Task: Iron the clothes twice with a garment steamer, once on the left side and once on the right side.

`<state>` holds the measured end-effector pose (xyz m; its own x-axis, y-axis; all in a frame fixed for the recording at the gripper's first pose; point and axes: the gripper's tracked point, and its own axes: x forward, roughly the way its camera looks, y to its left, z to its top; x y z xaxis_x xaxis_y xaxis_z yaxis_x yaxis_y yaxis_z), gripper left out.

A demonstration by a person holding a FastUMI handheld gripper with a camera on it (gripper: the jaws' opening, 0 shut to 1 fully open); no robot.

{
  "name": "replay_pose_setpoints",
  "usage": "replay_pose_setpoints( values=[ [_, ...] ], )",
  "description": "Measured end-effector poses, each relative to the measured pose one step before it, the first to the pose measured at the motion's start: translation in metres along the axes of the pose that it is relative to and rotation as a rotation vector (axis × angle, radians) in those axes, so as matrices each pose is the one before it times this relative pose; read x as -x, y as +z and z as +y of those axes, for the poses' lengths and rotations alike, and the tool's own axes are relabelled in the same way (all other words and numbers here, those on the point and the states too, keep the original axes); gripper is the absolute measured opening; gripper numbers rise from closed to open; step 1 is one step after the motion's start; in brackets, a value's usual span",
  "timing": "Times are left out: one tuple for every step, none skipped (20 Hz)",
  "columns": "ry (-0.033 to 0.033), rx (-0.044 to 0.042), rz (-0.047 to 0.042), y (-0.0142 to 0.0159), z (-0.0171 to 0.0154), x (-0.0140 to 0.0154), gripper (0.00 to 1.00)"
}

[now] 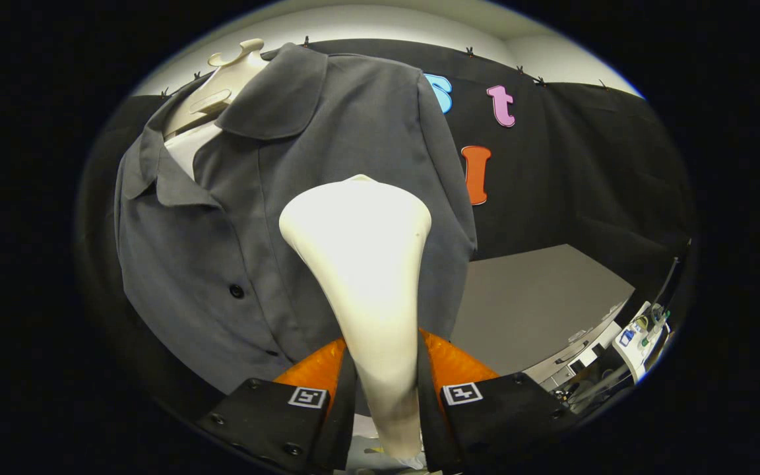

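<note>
A dark grey button-up shirt [327, 198] hangs on a cream mannequin torso [221, 86], just beyond my fingers. My gripper [386, 396] is shut on the neck of a cream garment steamer [367, 264], both fingers pressing its sides. The steamer's wide head rises upright between the fingers and sits close against the shirt's front, to the right of the button placket [237, 290]. Whether the head touches the cloth I cannot tell.
A grey table [532, 310] lies to the right of the shirt, beyond the fingers. Past its edge at the far right stands some equipment with cables [644, 330]. Black cloth walls the booth behind.
</note>
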<state>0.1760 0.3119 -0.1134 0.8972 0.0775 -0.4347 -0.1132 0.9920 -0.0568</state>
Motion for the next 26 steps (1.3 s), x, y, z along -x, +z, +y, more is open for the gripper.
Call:
replay_pose_setpoints(
  values=[
    [0.00027,0.00262,0.01142,-0.00580,-0.00062,-0.00247,0.50],
    [0.00036,0.00162,0.01082,-0.00542,-0.00034,-0.00070,0.50],
    [-0.00106,0.00256,0.01097,-0.00684,-0.00013,-0.00025,0.50],
    [-0.00121,0.00202,0.01209,-0.00689,0.00009,-0.00075,0.50],
    [-0.00026,0.00223,0.01337,-0.00655,0.00040,-0.00153,0.50],
    [0.00145,0.00227,0.01582,-0.00767,0.00145,-0.00245,0.50],
    [0.00104,-0.00135,0.01626,-0.00833,0.00149,-0.00164,0.50],
    [0.00317,0.00066,0.01363,-0.00709,0.00102,-0.00095,0.50],
    [0.00326,0.00052,0.01106,-0.00666,0.00097,-0.00149,0.50],
    [0.00304,0.00277,0.01087,-0.00628,0.00309,-0.00155,0.50],
    [0.00266,0.00286,0.01124,-0.00614,0.00201,-0.00220,0.50],
    [0.00102,0.00310,0.01254,-0.00653,0.00191,-0.00136,0.50],
    [-0.00073,0.00281,0.01383,-0.00627,0.00112,-0.00176,0.50],
    [0.00087,0.00340,0.01355,-0.00698,0.00103,-0.00137,0.50],
    [0.00104,0.00096,0.01250,-0.00785,0.00184,-0.00249,0.50],
    [-0.00001,0.00058,0.01206,-0.00638,0.00066,-0.00503,0.50],
    [-0.00178,-0.00015,0.01129,-0.00553,0.00102,-0.00267,0.50],
    [-0.00239,0.00041,0.01040,-0.00564,0.00133,-0.00191,0.50],
    [-0.00183,0.00115,0.01019,-0.00497,0.00043,-0.00258,0.50],
    [-0.00122,0.00115,0.01038,-0.00616,0.00012,-0.00416,0.50],
    [-0.00015,0.00147,0.01117,-0.00560,0.00000,-0.00309,0.50],
    [0.00056,0.00118,0.01253,-0.00731,-0.00026,-0.00345,0.50],
    [0.00145,0.00111,0.01472,-0.00662,0.00168,-0.00222,0.50],
    [0.00007,0.00030,0.01338,-0.00736,-0.00040,-0.00410,0.50],
    [-0.00223,-0.00002,0.01265,-0.00643,-0.00096,-0.00392,0.50],
    [-0.00130,0.00122,0.01169,-0.00723,-0.00112,-0.00245,0.50]
  ],
)
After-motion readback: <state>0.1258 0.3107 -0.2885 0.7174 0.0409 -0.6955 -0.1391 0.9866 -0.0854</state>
